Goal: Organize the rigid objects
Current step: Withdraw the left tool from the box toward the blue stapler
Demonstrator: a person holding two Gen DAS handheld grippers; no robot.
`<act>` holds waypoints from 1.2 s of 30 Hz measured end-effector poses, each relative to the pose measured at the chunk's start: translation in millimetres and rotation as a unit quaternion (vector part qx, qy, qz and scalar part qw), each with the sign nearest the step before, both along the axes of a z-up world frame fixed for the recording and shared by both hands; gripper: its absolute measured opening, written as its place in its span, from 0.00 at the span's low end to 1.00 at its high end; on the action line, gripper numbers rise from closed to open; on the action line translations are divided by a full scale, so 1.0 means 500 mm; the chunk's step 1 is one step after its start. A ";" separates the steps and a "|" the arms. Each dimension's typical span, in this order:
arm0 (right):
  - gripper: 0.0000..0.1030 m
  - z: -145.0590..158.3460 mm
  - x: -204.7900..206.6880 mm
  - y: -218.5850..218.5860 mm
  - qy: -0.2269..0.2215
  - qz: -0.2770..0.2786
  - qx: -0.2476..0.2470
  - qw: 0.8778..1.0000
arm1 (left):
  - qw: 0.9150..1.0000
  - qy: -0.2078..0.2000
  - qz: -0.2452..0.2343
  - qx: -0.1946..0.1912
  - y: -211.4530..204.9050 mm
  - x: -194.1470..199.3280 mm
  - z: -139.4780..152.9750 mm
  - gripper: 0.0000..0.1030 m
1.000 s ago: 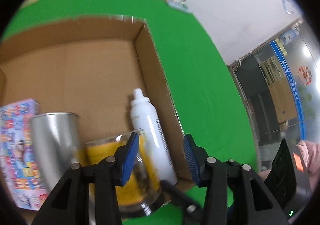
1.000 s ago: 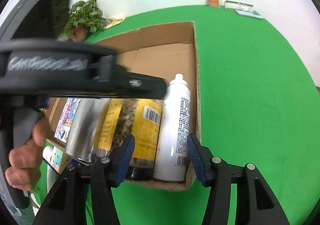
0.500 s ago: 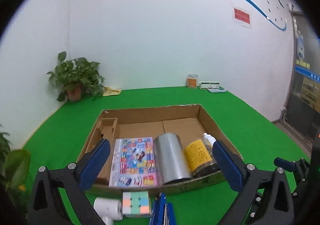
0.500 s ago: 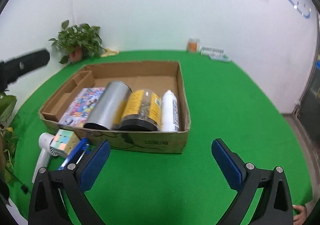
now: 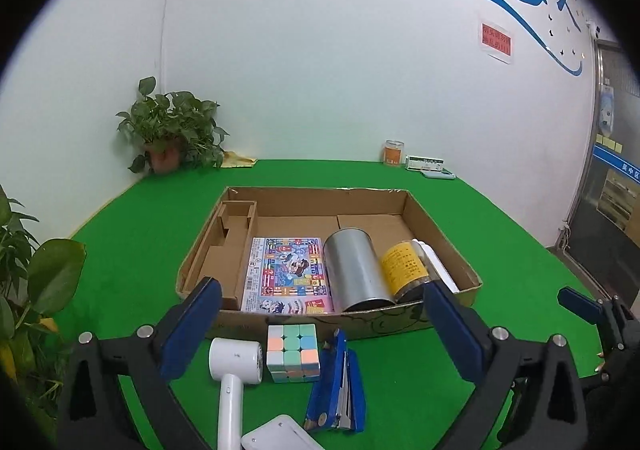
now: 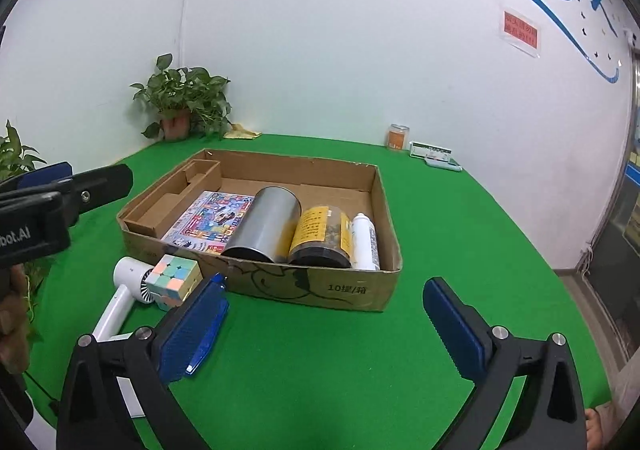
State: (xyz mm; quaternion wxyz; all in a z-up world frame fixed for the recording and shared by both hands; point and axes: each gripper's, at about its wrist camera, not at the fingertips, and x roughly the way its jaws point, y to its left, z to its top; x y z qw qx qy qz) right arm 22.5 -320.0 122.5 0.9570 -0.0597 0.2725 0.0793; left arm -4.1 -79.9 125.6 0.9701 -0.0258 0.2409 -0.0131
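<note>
Behind the box [image 5: 304, 324], both hand-held grippers [image 5: 324, 324] [image 6: 326, 320], now withdrawn, have just been opening, empty

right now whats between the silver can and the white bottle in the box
A yellow-labelled jar lies on its side between the silver can and the white bottle in the cardboard box; the right wrist view shows it best.

Left tool [image 5: 322, 324] and right tool [image 6: 324, 324]: jaws spread wide, empty.
</note>
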 end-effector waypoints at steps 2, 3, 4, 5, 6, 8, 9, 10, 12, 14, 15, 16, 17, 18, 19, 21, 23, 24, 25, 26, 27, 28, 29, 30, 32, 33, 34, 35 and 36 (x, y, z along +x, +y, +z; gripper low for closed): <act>0.99 0.002 -0.006 -0.001 0.006 -0.001 0.005 1.000 | 1.000 0.000 0.005 0.004 0.005 -0.002 -0.004 0.98; 0.99 0.002 -0.008 -0.001 0.007 -0.002 0.007 1.000 | 1.000 0.002 0.004 0.003 0.006 -0.002 -0.004 0.98; 0.99 -0.002 -0.008 0.000 0.010 -0.005 0.010 1.000 | 1.000 0.004 0.003 0.000 0.007 0.000 -0.006 0.98; 0.99 -0.003 -0.009 -0.001 0.012 -0.005 0.011 1.000 | 1.000 0.006 0.003 -0.002 0.008 -0.002 -0.008 0.98; 0.99 -0.007 -0.009 0.000 0.016 -0.006 0.011 1.000 | 1.000 0.007 0.003 -0.004 0.009 -0.003 -0.010 0.98; 0.99 -0.013 -0.009 0.002 0.020 -0.006 0.011 1.000 | 1.000 0.009 0.002 -0.003 0.010 -0.006 -0.019 0.98; 0.99 -0.016 -0.010 0.004 0.021 -0.007 0.010 1.000 | 1.000 0.010 0.001 -0.002 0.009 -0.006 -0.022 0.98; 0.99 -0.018 -0.011 0.005 0.022 -0.007 0.009 1.000 | 1.000 0.010 0.001 -0.001 0.009 -0.006 -0.025 0.98; 0.99 -0.021 -0.010 0.005 0.024 -0.006 0.010 1.000 | 1.000 0.013 -0.001 -0.001 0.008 -0.005 -0.028 0.98; 0.99 -0.024 -0.009 0.003 0.027 -0.007 0.011 1.000 | 1.000 0.014 -0.002 0.000 0.007 -0.004 -0.031 0.98; 0.99 -0.027 -0.009 0.002 0.029 -0.008 0.013 0.999 | 1.000 0.015 -0.002 0.001 0.007 -0.003 -0.032 0.98; 0.99 -0.030 -0.008 0.002 0.032 -0.008 0.015 0.999 | 1.000 0.016 -0.002 0.002 0.006 -0.003 -0.033 0.98; 0.99 -0.033 -0.007 0.002 0.035 -0.008 0.016 0.999 | 1.000 0.019 -0.002 0.002 0.006 -0.002 -0.035 0.98; 0.99 -0.034 -0.006 0.001 0.036 -0.008 0.016 0.999 | 1.000 0.021 -0.002 0.002 0.007 0.000 -0.037 0.98; 0.99 -0.035 -0.005 0.001 0.038 -0.007 0.016 0.999 | 1.000 0.023 -0.002 0.001 0.007 0.000 -0.039 0.98; 0.99 -0.039 -0.005 0.001 0.040 -0.007 0.015 0.999 | 1.000 0.024 -0.001 0.001 0.008 0.000 -0.040 0.98; 0.99 -0.041 -0.003 -0.001 0.043 -0.006 0.014 0.999 | 1.000 0.026 -0.002 0.001 0.010 0.003 -0.041 0.98; 0.99 -0.044 -0.002 -0.001 0.044 -0.006 0.014 0.999 | 1.000 0.027 -0.002 0.000 0.012 0.005 -0.043 0.98; 0.99 -0.045 -0.001 -0.001 0.046 -0.007 0.015 0.999 | 1.000 0.029 -0.003 0.000 0.014 0.006 -0.044 0.98; 0.99 -0.047 -0.001 0.000 0.048 -0.006 0.017 0.999 | 0.999 0.033 -0.002 -0.002 0.018 0.010 -0.046 0.98; 0.99 -0.050 0.001 0.001 0.052 -0.005 0.020 0.998 | 0.999 0.037 -0.002 -0.004 0.021 0.012 -0.049 0.98; 0.99 -0.050 0.003 0.000 0.053 -0.005 0.022 0.998 | 0.999 0.042 -0.002 -0.008 0.026 0.015 -0.052 0.98; 0.99 -0.053 0.004 0.003 0.055 -0.004 0.023 0.998 | 0.999 0.048 -0.003 -0.013 0.031 0.017 -0.055 0.98; 0.99 -0.056 0.005 0.006 0.057 -0.003 0.023 0.998 | 0.999 0.051 -0.003 -0.017 0.037 0.017 -0.058 0.98; 0.99 -0.060 0.008 0.014 0.059 0.001 0.022 0.998 | 0.998 0.054 0.001 -0.021 0.050 0.015 -0.063 0.98; 0.99 -0.064 0.011 0.019 0.062 0.003 0.022 0.998 | 0.998 0.055 0.003 -0.021 0.055 0.016 -0.065 0.98; 0.99 -0.067 0.014 0.022 0.065 0.006 0.022 0.998 | 0.998 0.056 0.004 -0.020 0.059 0.017 -0.067 0.98; 0.99 -0.071 0.017 0.027 0.069 0.008 0.023 0.997 | 0.998 0.057 0.006 -0.019 0.065 0.018 -0.069 0.98; 0.99 -0.075 0.019 0.034 0.073 0.011 0.023 0.997 | 0.998 0.058 0.009 -0.020 0.072 0.020 -0.071 0.98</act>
